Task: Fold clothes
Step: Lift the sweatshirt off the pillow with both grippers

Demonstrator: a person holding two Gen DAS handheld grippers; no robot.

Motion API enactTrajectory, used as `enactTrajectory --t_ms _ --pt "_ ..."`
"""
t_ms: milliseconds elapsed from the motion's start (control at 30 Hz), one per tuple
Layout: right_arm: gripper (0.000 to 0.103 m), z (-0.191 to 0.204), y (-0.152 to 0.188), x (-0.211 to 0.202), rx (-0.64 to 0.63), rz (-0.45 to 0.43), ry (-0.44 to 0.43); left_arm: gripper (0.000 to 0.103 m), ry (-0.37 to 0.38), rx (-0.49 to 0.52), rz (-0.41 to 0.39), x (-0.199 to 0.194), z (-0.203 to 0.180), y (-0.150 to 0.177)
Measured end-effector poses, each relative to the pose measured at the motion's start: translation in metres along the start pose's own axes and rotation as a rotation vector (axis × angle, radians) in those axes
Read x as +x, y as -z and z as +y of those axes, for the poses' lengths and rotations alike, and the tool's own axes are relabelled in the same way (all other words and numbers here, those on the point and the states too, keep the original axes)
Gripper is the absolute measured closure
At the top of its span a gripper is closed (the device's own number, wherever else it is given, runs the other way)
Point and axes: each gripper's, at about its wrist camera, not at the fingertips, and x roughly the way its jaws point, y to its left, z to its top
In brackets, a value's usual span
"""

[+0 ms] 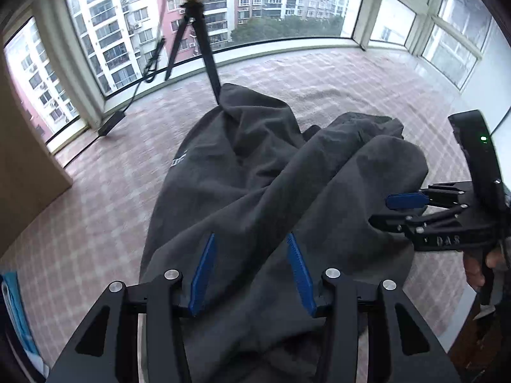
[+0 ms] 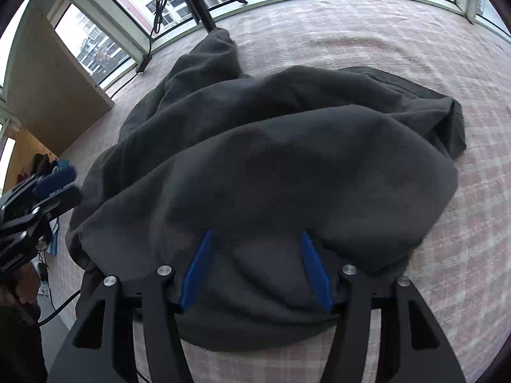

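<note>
A dark grey garment (image 1: 255, 175) (image 2: 287, 159) lies crumpled in thick folds on a pink checked surface (image 1: 335, 79) (image 2: 383, 32). My left gripper (image 1: 251, 237) points down over the near part of the garment. Its blue pads stand apart with cloth lying under and between them, and nothing is pinched. My right gripper (image 2: 256, 232) hovers the same way over a rounded fold at the near edge, its pads spread wide. The right gripper (image 1: 402, 201) also shows at the right of the left wrist view, held by a hand. The left gripper (image 2: 60, 175) shows at the left edge of the right wrist view.
A black tripod (image 1: 194, 32) stands at the far end of the garment, with a cable and a black adapter (image 1: 110, 123) beside it. Large windows (image 1: 287, 6) ring the far side. A wooden panel (image 1: 28, 159) stands at the left and a white wall (image 1: 485, 102) at the right.
</note>
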Motion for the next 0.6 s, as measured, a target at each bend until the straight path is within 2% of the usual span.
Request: enactTrajectory --t_ms 33,67,100,167,200,300,367,400,467,500,533,567,600 --pt "0.08 0.002 0.002 0.002 -0.012 -0.005 -0.009 0.058 0.0 0.025 0.012 0.011 -0.007 -0.006" --pt "0.099 0.0 0.005 0.002 -0.002 -0.006 -0.044 0.058 0.001 0.05 0.023 0.022 -0.014 -0.012" --pt "0.102 -0.004 0.007 0.001 0.017 -0.005 -0.086 0.069 -0.004 0.067 0.035 0.031 -0.019 -0.016" --pt "0.102 -0.008 0.013 -0.016 0.032 -0.051 -0.118 0.099 -0.025 0.061 0.056 0.041 -0.02 -0.021" --pt "0.103 -0.01 0.016 -0.026 0.038 -0.077 -0.131 0.099 -0.002 0.046 0.046 0.036 -0.018 -0.022" --pt "0.103 -0.013 0.019 -0.078 0.018 -0.203 -0.139 0.1 0.064 0.001 -0.048 -0.003 -0.003 -0.022" --pt "0.103 -0.017 0.017 -0.11 0.009 -0.26 -0.107 0.1 0.077 -0.017 -0.106 -0.041 0.009 -0.022" --pt "0.102 -0.018 0.016 -0.12 -0.005 -0.266 -0.079 0.1 0.07 -0.022 -0.143 -0.063 0.015 -0.021" --pt "0.093 -0.019 0.015 -0.132 -0.035 -0.26 -0.004 0.1 0.062 -0.058 -0.216 -0.11 0.033 -0.015" --pt "0.074 -0.021 0.016 -0.134 -0.029 -0.256 0.035 0.1 0.065 -0.099 -0.258 -0.136 0.045 -0.009" --pt "0.051 -0.024 0.018 -0.135 -0.019 -0.254 0.071 0.1 0.065 -0.141 -0.3 -0.162 0.059 0.0" --pt "0.043 -0.027 0.023 -0.134 -0.004 -0.246 0.085 0.1 0.058 -0.186 -0.343 -0.188 0.074 0.013" --pt "0.041 -0.03 0.026 -0.133 0.012 -0.241 0.071 0.1 0.044 -0.228 -0.379 -0.212 0.089 0.028"
